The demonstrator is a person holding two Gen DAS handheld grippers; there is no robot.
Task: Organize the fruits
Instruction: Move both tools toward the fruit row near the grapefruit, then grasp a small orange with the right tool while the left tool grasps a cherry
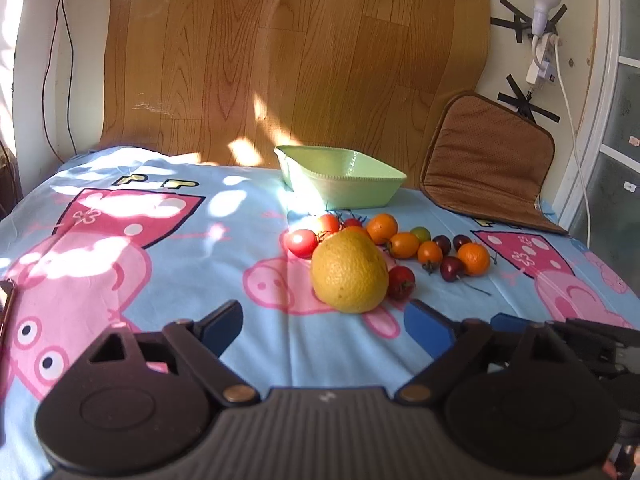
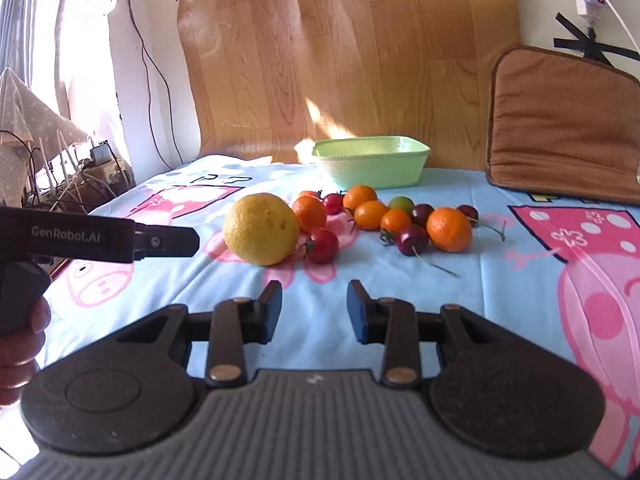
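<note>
Left tongs stood wide, right tongs narrow, both empty; fruits lay on table, green dish looked empty: nothing sorted.

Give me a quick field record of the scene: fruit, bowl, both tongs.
surface: blue cartoon cloth
bowl: green, at the far side, no fruit visible in it
big fruit: yellow citrus, nearest of the pile
small fruit: oranges, tomatoes, cherries, one green fruit, all loose on the cloth before the bowl
left tongs: open, empty, facing the citrus
right tongs: narrow gap, empty
cushion: brown, right of the bowl
</note>
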